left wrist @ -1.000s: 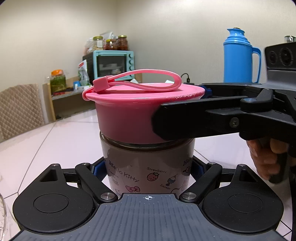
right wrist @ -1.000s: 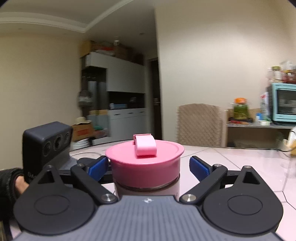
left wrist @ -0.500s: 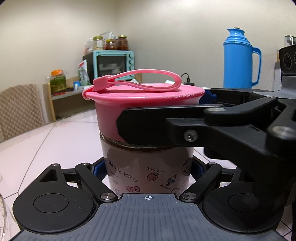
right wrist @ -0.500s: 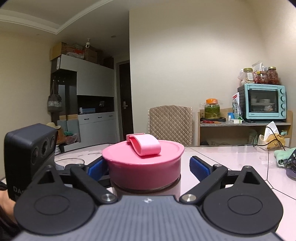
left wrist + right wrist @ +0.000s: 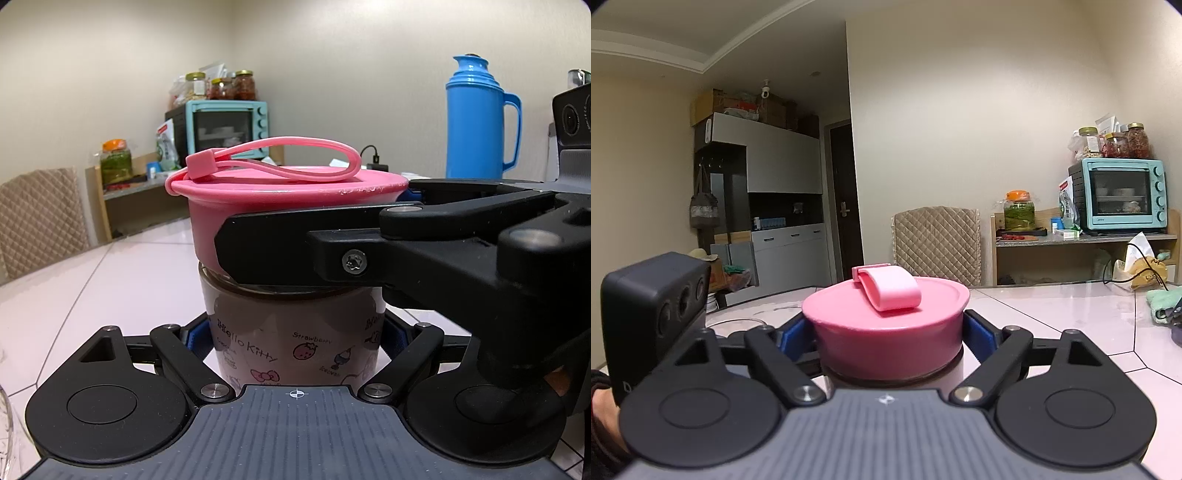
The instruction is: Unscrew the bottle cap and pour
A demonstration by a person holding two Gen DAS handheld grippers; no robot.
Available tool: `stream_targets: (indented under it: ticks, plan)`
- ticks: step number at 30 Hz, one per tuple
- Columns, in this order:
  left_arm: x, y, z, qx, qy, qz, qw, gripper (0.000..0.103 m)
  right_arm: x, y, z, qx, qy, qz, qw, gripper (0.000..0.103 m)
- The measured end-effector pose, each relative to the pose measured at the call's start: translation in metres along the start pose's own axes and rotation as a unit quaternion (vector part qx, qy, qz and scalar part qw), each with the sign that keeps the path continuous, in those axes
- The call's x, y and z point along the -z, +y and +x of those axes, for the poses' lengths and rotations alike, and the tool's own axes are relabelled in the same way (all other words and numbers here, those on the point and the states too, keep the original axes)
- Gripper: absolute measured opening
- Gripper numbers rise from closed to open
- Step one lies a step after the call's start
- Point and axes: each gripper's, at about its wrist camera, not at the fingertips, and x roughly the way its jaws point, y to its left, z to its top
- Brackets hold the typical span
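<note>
While the bottle [image 5: 291, 339] stands upright on the pale table [image 5: 122, 280], the left gripper [image 5: 295, 338] has its blue pads pressed against the printed lower body from both sides, jaws drawn in tight around it. Above, the pink cap [image 5: 280, 199] sits on the bottle's neck, its thin strap [image 5: 288, 155] looped over the top. From the right side of the left view, the right gripper [image 5: 888, 332] reaches in level with the cap; one black finger [image 5: 295, 251] crosses the cap's front. In the right view its jaws are closing, and the blue pads [image 5: 977, 330] touch the cap's wall on either side, just under the flared rim, so the cap is gripped between them. A sleeve and part of a hand [image 5: 604, 410] show at the lower left behind the left gripper's camera block [image 5: 653, 306]. Farther back on the table stands a blue flask [image 5: 480, 118], well apart from the bottle. A teal oven [image 5: 1119, 194] sits on a shelf by the wall.
</note>
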Motion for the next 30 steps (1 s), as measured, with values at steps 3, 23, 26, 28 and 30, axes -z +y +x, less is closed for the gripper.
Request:
stream_targets:
  ticks: [3,23,26,28,30]
  plan:
    - [0.000,0.000,0.000,0.000,0.000,0.000,1.0000,0.090,-0.001,-0.005,0.000,-0.014,0.003,-0.003,1.000,0.086]
    - [0.000,-0.001,0.000,0.001,0.000,-0.001,1.0000,0.090,-0.015,-0.074,0.020,-0.246,0.016,-0.046,0.968,0.086]
    - [0.000,-0.001,0.000,0.001,0.000,-0.001,1.0000,0.090,-0.018,-0.071,0.017,-0.240,0.020,-0.046,0.970,0.086]
    - [0.000,0.000,0.000,0.002,0.000,-0.002,1.0000,0.090,-0.018,-0.060,0.010,-0.207,0.018,-0.051,0.977,0.091]
    - [0.000,0.000,0.000,0.002,0.000,-0.002,1.0000,0.090,-0.017,-0.053,0.002,-0.176,0.016,-0.051,0.983,0.091]
